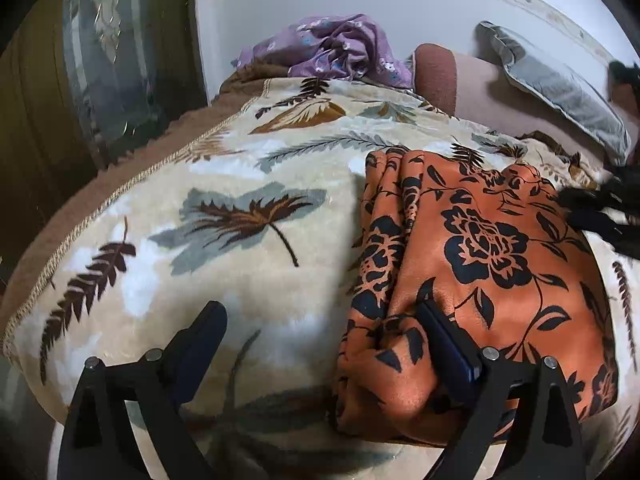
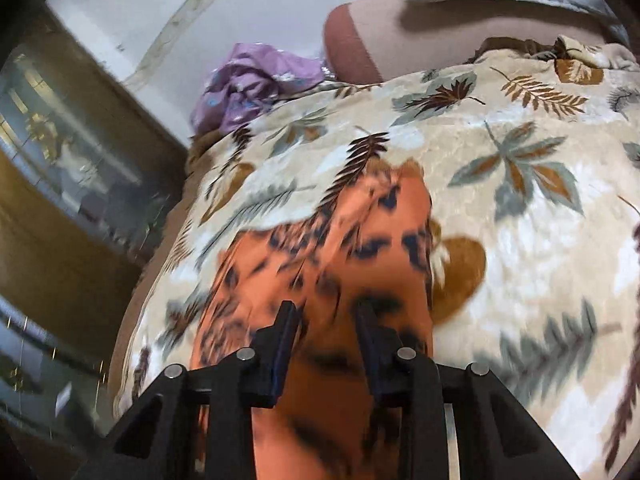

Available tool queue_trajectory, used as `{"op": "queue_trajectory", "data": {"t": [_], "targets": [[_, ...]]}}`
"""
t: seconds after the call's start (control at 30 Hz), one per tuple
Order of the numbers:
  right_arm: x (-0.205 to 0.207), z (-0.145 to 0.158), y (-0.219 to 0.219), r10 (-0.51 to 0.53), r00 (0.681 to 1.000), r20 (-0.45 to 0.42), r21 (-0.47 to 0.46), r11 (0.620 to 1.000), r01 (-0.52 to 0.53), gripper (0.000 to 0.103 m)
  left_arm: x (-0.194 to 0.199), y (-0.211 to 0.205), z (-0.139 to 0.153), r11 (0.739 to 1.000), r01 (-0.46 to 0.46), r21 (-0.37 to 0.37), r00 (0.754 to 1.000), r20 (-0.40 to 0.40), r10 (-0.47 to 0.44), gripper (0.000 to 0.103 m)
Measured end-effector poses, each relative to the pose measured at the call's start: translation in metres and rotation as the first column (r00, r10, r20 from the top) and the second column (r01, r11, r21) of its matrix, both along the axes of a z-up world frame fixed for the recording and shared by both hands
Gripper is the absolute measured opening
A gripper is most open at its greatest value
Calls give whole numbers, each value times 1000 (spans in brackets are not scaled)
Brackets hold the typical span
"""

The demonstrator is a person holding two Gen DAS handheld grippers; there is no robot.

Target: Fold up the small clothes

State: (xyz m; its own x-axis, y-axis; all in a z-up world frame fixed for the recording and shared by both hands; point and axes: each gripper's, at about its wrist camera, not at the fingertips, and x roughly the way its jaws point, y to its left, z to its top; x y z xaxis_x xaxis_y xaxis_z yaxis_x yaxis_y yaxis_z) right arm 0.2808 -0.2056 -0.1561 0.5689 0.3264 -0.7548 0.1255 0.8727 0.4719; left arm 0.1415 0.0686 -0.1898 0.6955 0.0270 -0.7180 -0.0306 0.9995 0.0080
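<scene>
Left tongs (image 1: 320,328) standing wide open, gripping nothing; right finger (image 1: 444,340) pressing onto the orange floral garment (image 1: 480,248), left finger over the leaf-print blanket (image 1: 224,264). Right tongs (image 2: 326,316) part open above the garment (image 2: 340,248), blurred; hold on cloth cannot be told. Garment lying bunched on the blanketed bed. Farther back: purple cloth (image 1: 340,50), grey pillow (image 1: 560,92).

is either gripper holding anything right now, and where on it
Left gripper is open; one finger rests on the orange floral cloth. Right gripper straddles it, but blur hides any grip.
</scene>
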Motion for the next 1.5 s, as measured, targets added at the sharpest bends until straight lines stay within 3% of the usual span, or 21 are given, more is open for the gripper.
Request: {"op": "queue_trajectory", "data": {"t": [0.1,0.13,0.27,0.37,0.47,0.53,0.63,0.73,0.87,1.1,1.23,1.3,1.33,1.4,1.5], "targets": [[35,-41,3,4,989,-150,-12,1000,-6,36,1,2,-2,1000,7,-31,1000,-14,-7,96],[40,-48,3,4,987,-160,-11,1000,-6,36,1,2,-2,999,6,-46,1000,-23,-7,96],[48,-29,12,31,988,-152,-63,997,-41,37,1,6,-4,998,-5,-63,999,-34,3,97],[53,-7,35,131,988,-88,-40,990,-134,37,0,4,-4,999,-7,-52,999,-35,5,97],[73,-1,75,253,965,-68,-3,967,-254,37,-1,3,-3,999,-4,-49,999,-35,2,97],[84,-9,96,302,950,-73,4,953,-303,37,-1,4,-3,998,-3,-56,999,-37,0,97],[108,-41,120,301,941,-155,48,954,-297,40,-1,5,-4,999,-5,-54,999,-36,3,97],[113,-49,117,258,956,-137,88,965,-248,44,-2,5,-4,998,-7,-63,999,-39,5,97],[92,-29,97,249,961,-116,92,967,-240,44,-3,4,-4,998,-10,-61,999,-36,8,97],[-10,23,39,195,980,-50,42,980,-193,44,-4,3,-4,998,-18,-54,999,-29,16,97],[-61,22,28,184,981,-66,-5,983,-185,44,-6,-1,-4,1000,-21,-21,1000,-12,21,97],[-81,3,27,190,977,-100,-1,982,-191,45,-7,-4,-3,1000,-21,3,1000,-1,21,97],[-88,-7,26,197,974,-112,16,980,-196,46,-8,-6,-3,1000,-18,18,1000,3,18,97],[-100,-9,24,185,982,-50,6,983,-185,46,-9,-9,-3,999,-19,50,1000,19,18,97],[-101,-4,22,172,983,-69,22,985,-171,46,-12,-12,-1,996,-17,87,999,35,14,97]]}}
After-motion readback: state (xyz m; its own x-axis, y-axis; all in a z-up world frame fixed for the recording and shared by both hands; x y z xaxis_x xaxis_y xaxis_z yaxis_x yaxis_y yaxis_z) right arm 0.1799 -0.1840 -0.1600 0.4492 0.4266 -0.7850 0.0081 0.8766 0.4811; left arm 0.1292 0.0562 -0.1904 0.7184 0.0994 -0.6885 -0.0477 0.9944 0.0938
